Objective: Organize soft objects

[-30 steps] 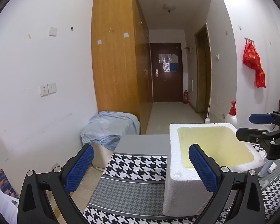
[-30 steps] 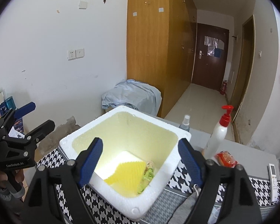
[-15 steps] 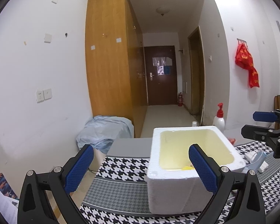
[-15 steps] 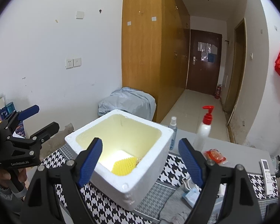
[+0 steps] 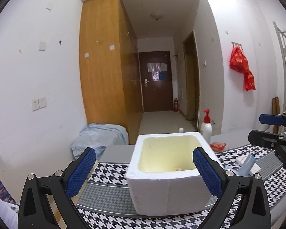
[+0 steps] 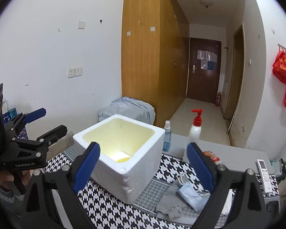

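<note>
Box: white foam box (image 6: 124,164) stood on houndstooth-patterned table mat (image 6: 104,206).
Right of box: grey cloth (image 6: 169,202), blue face mask (image 6: 188,195).
Behind: red-capped pump bottle (image 6: 194,131).

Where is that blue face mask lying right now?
In the right wrist view, the face mask lies on a grey cloth on the houndstooth table cover, low right of the white foam box.

Even, fairly bright indoor light fills both sharp views; fisheye bending curves the walls (image 5: 38,76), and black vignette rings the corners.
</note>
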